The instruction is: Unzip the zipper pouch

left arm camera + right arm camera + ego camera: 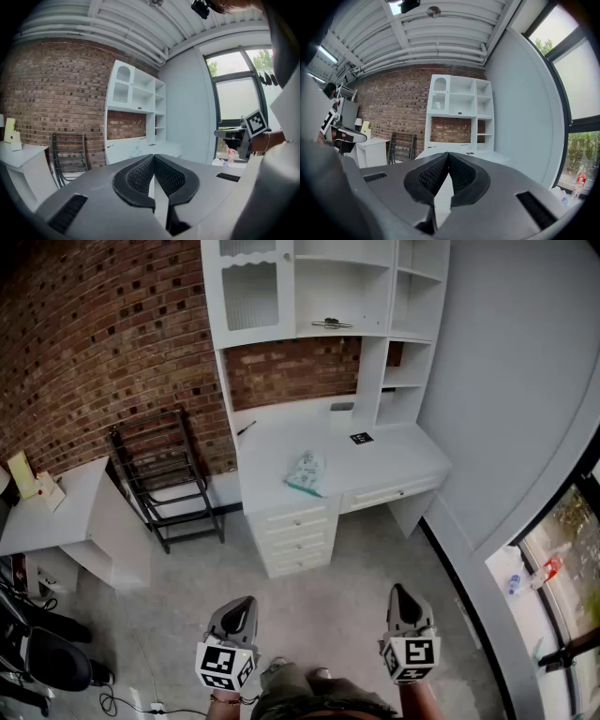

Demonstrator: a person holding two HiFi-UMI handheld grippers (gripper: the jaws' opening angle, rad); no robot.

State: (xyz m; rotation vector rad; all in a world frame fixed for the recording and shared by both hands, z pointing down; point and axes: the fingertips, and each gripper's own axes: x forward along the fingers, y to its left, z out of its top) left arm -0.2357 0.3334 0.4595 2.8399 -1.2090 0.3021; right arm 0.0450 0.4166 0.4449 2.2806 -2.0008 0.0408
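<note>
A pale green zipper pouch [307, 472] lies on the white desk [394, 454] against the brick wall, and shows as a small speck of a pouch [136, 152] in the left gripper view. Both grippers are held over the floor, well short of the desk. My left gripper [240, 604] is shut with nothing between its jaws, its tips [153, 157] meeting. My right gripper [401, 593] is shut and empty too, its tips [448, 154] pressed together. Both point toward the desk.
A white hutch with shelves [319, 287] rises above the desk, and drawers [295, 540] sit below it. A dark metal rack [167, 474] leans on the brick wall. A second white table [66, 512] stands at left. Windows [562, 559] line the right side.
</note>
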